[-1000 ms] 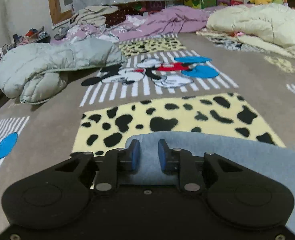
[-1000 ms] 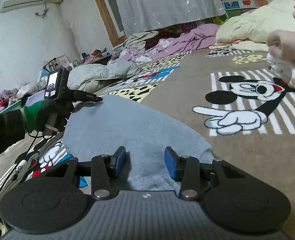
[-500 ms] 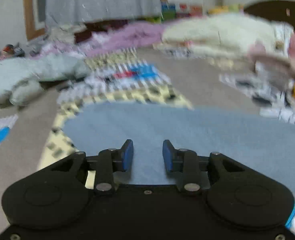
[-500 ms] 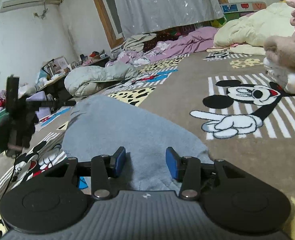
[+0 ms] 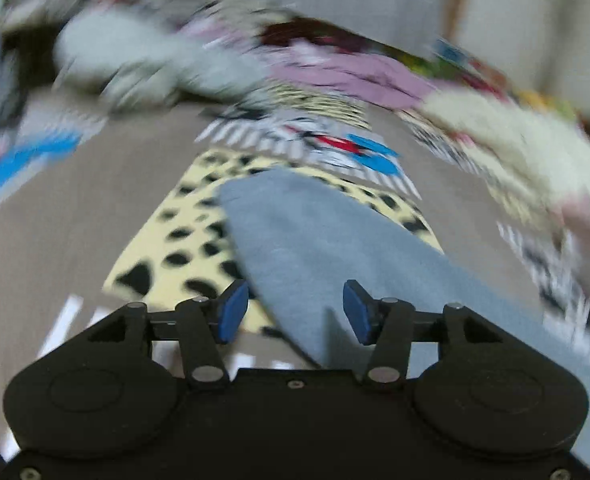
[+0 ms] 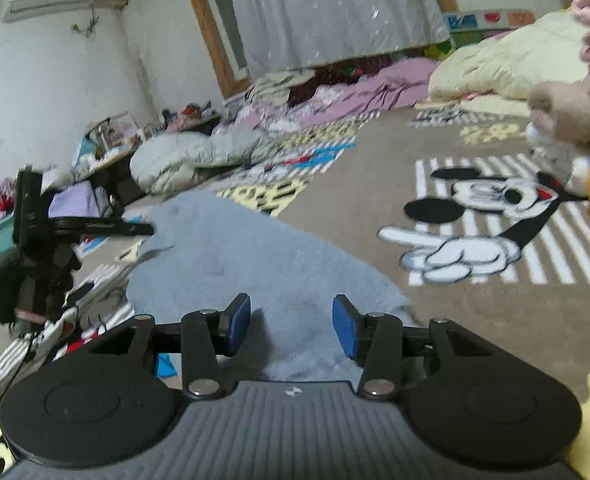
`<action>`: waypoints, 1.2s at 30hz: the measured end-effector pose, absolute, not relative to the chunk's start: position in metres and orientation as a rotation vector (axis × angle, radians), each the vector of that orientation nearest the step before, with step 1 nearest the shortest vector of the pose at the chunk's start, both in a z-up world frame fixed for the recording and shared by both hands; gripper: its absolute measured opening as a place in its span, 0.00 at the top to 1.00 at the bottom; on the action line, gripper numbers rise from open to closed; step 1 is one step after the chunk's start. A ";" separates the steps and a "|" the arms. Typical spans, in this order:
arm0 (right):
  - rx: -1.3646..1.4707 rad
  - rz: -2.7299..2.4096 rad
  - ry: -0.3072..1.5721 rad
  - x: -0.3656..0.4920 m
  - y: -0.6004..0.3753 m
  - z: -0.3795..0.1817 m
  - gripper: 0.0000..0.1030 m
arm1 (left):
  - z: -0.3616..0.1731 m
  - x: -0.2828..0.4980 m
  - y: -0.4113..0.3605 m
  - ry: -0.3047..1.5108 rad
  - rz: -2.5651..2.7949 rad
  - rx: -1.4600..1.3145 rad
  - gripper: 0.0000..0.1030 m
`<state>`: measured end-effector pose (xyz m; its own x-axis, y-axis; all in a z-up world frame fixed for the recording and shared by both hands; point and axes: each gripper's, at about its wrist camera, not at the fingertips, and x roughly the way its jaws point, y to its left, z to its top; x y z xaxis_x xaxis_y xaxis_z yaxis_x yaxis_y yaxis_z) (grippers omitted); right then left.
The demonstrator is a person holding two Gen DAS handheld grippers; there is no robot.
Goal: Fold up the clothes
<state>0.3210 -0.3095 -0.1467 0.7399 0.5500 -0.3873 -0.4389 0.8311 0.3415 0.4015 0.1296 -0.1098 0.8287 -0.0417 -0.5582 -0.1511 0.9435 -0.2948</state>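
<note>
A grey-blue garment [image 5: 315, 236] lies flat on the patterned blanket, stretching away to the right in the blurred left wrist view. My left gripper [image 5: 295, 312] hovers open over its near edge, holding nothing. In the right wrist view the same grey-blue garment [image 6: 247, 256] spreads out ahead of my right gripper [image 6: 291, 326], which is open over the cloth's near end. The left gripper tool [image 6: 43, 232] shows at the far left there, held in a green-sleeved hand beside the garment's far corner.
A grey-green padded jacket [image 6: 199, 156] lies bundled beyond the garment. Purple bedding [image 6: 359, 88] and a cream quilt [image 6: 507, 64] pile up at the back. Stacked plush items [image 6: 567, 120] crowd the right edge. The cartoon-mouse blanket [image 6: 475, 220] covers the bed.
My left gripper opened wider and swung fast, so its view turned and blurred, with the garment now running off to the right. My right gripper stayed open and barely moved.
</note>
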 end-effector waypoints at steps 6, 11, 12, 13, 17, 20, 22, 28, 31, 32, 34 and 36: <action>0.287 0.470 0.492 0.325 -0.330 -0.148 0.55 | -0.137 0.424 0.182 0.615 0.071 -0.740 0.50; 0.265 0.447 0.518 0.331 -0.328 -0.156 0.54 | -0.157 0.447 0.201 0.620 0.021 -0.933 0.50; 0.267 0.448 0.519 0.332 -0.328 -0.156 0.54 | -0.159 0.449 0.201 0.613 0.009 -0.951 0.50; 0.268 0.448 0.519 0.332 -0.328 -0.157 0.53 | -0.161 0.452 0.202 0.606 -0.003 -0.967 0.50; 0.274 0.437 0.530 0.335 -0.329 -0.161 0.51 | -0.164 0.462 0.196 0.573 -0.057 -1.007 0.52; 0.275 0.430 0.539 0.337 -0.329 -0.164 0.49 | -0.165 0.465 0.188 0.564 -0.075 -0.998 0.59; 0.285 0.427 0.550 0.339 -0.330 -0.166 0.49 | -0.168 0.464 0.190 0.560 -0.073 -1.003 0.67; 0.309 0.426 0.571 0.342 -0.333 -0.169 0.48 | -0.156 0.454 0.188 0.548 -0.028 -0.982 0.86; 0.325 0.439 0.567 0.341 -0.335 -0.168 0.48 | -0.135 0.428 0.185 0.491 0.003 -0.970 0.87; 0.333 0.447 0.563 0.341 -0.337 -0.167 0.48 | -0.128 0.419 0.186 0.480 0.016 -0.966 0.87; 0.349 0.465 0.554 0.339 -0.340 -0.166 0.48 | -0.114 0.396 0.188 0.459 0.043 -0.961 0.87; 0.353 0.478 0.544 0.338 -0.340 -0.164 0.48 | -0.101 0.367 0.193 0.433 0.083 -0.965 0.87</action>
